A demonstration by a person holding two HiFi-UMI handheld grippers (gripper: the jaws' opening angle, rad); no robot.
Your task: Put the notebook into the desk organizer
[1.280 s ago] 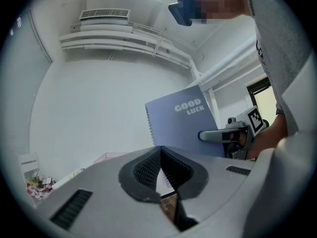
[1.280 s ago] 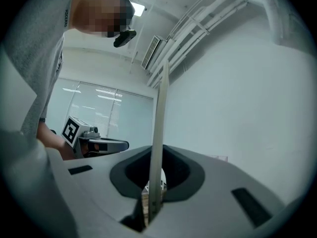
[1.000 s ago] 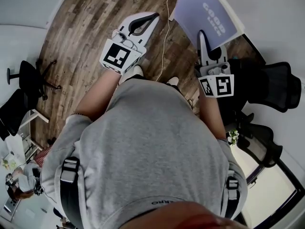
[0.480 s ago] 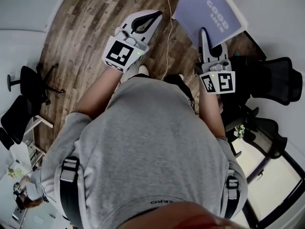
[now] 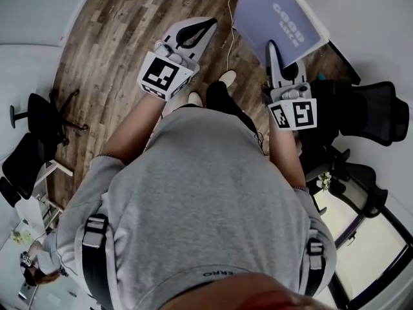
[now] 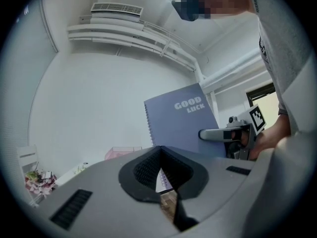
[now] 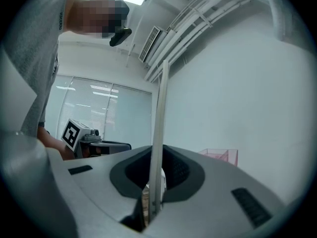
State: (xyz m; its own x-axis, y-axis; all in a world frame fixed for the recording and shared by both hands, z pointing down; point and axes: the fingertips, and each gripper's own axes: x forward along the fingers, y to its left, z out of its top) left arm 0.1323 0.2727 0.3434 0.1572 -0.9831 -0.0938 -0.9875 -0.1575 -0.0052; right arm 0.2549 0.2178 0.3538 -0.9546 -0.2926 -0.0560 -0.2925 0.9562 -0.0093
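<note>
A blue-grey spiral notebook (image 5: 274, 18) with "GOOD LUCK" on its cover stands upright in the air, and my right gripper (image 5: 273, 49) is shut on its lower edge. The right gripper view shows the notebook (image 7: 159, 123) edge-on between the pads. From the left gripper view its cover (image 6: 181, 123) faces me, with the right gripper (image 6: 223, 134) clamped on it. My left gripper (image 5: 210, 23) is beside it, apart from the notebook, its fingertips together with nothing between them. A pink see-through organizer (image 6: 121, 152) stands ahead by the white wall, also in the right gripper view (image 7: 220, 155).
Black office chairs stand at the right (image 5: 368, 112) and at the left (image 5: 39, 108). A white cable (image 5: 226, 44) runs across the wooden floor below the grippers. The person's shoe (image 5: 226, 79) is stepping forward. Flowers (image 6: 37, 175) sit at the far left.
The person has stepped forward, one shoe now ahead on the floor. Both grippers have shifted slightly, and the notebook stays gripped in the right one.
</note>
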